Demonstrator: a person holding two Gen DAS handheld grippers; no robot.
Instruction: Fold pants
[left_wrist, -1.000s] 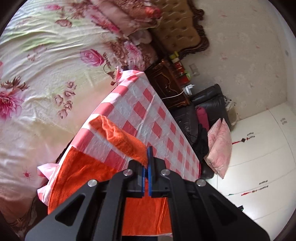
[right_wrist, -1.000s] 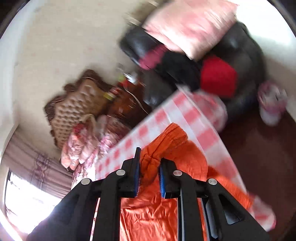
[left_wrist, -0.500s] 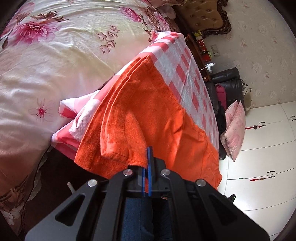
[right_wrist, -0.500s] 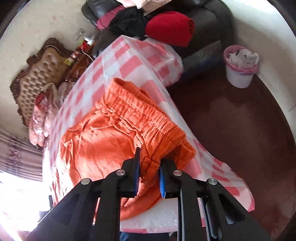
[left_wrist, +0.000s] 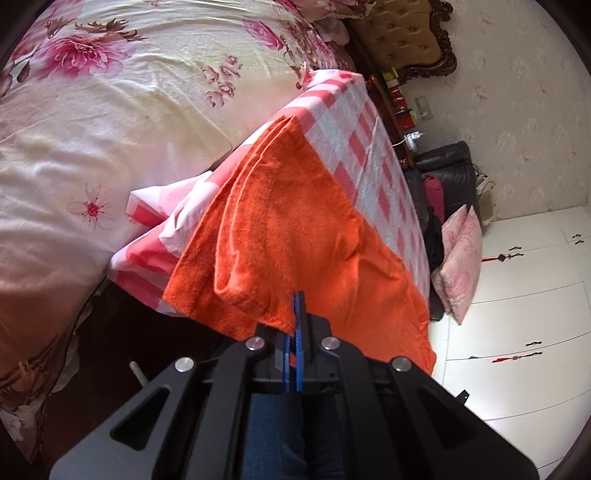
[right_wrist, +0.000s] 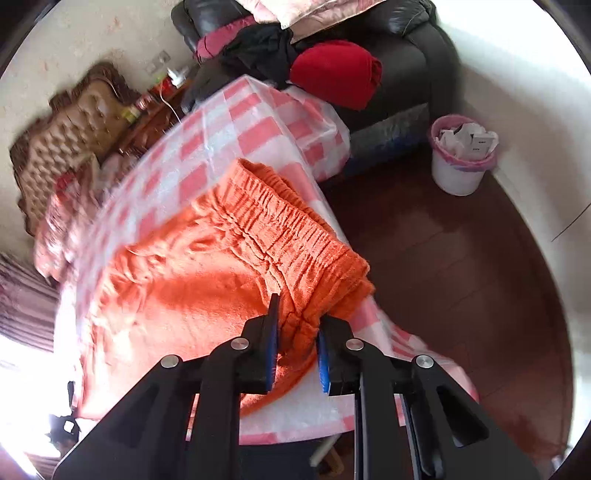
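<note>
Orange fleece pants (left_wrist: 295, 229) lie spread on a table with a red-and-white checked cloth (left_wrist: 362, 147). My left gripper (left_wrist: 295, 332) is shut on the hem edge of a leg at the near table edge. In the right wrist view the elastic waistband (right_wrist: 288, 225) lies near the table's corner. My right gripper (right_wrist: 295, 332) has its jaws slightly apart, with the bunched waistband end between the pads, and it still seems to hold the fabric. The pants hang a little over the near edge.
A bed with floral sheets (left_wrist: 110, 110) is to the left of the table. A dark sofa with a red cushion (right_wrist: 336, 70) and pillows stands beyond it. A pink-lined waste bin (right_wrist: 461, 158) stands on the dark wood floor. White cupboards (left_wrist: 535, 295) are on the right.
Both grippers pulled the pants back toward me and laid them flat on the table. The right jaws have widened a little around the waistband.
</note>
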